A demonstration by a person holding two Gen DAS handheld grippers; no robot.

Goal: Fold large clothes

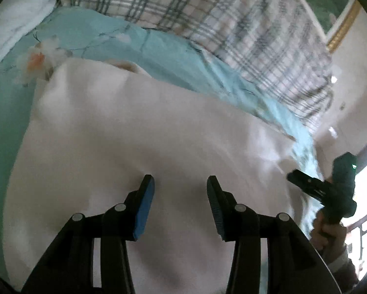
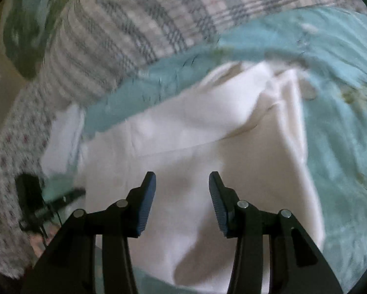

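Left gripper (image 1: 181, 183), right gripper (image 2: 182, 180): jaws open, empty, above pale pink folded cotton garment (image 1: 146, 127). Risk: pinching only the top layer undoes the fold.

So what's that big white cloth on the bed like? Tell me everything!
The white cloth is a big, plain, pale garment that looks soft and thin, with no pattern. It lies spread on the light blue flowery bedsheet, mostly flat, with a long crease across it and one part bunched up and folded over near its far edge. The left tongs and right tongs are both open above it, holding nothing. Whether they touch it is unclear.
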